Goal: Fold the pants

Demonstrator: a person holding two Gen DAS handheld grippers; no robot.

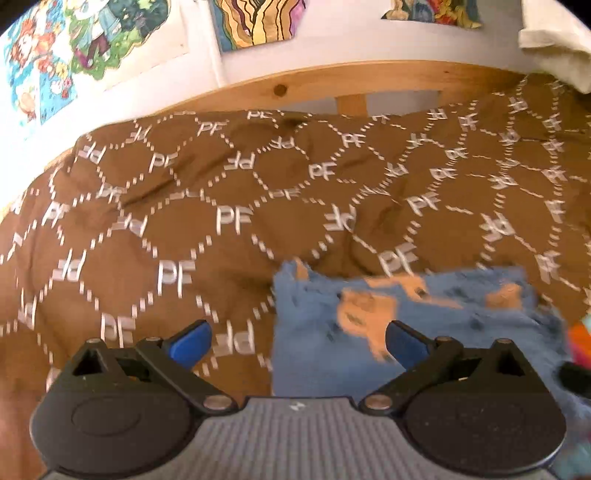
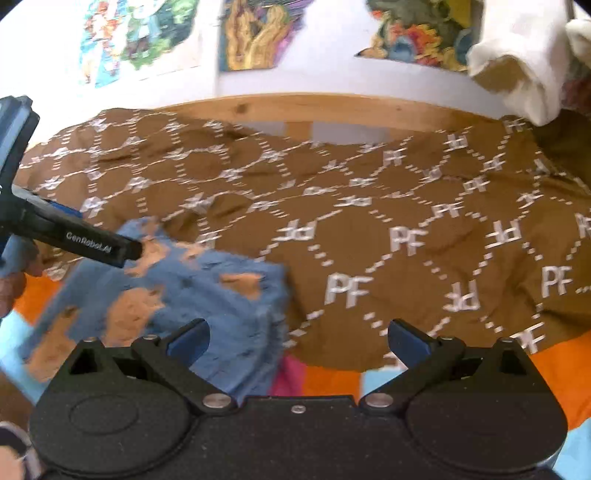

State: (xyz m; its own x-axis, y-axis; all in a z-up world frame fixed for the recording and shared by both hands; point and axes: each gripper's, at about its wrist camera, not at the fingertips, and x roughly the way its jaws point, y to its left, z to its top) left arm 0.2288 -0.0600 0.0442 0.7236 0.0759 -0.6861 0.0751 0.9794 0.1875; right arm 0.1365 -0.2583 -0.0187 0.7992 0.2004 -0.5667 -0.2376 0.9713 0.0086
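Note:
The pants (image 1: pixel 369 332) are blue with orange patches and lie folded into a thick bundle on a brown "PF" patterned cover (image 1: pixel 221 221). In the left wrist view my left gripper (image 1: pixel 298 343) is open and empty, its right finger over the bundle's near edge. In the right wrist view the bundle (image 2: pixel 192 295) lies at lower left. My right gripper (image 2: pixel 299 341) is open and empty, its left finger over the bundle's right edge. The left gripper's body (image 2: pixel 74 236) shows at far left, above the bundle.
A wooden bed rail (image 1: pixel 332 85) runs along the back by a white wall with colourful posters (image 1: pixel 255 22). A cream cloth (image 2: pixel 524 74) hangs at upper right. An orange, pink and pale blue sheet (image 2: pixel 554 369) shows beneath the brown cover's near edge.

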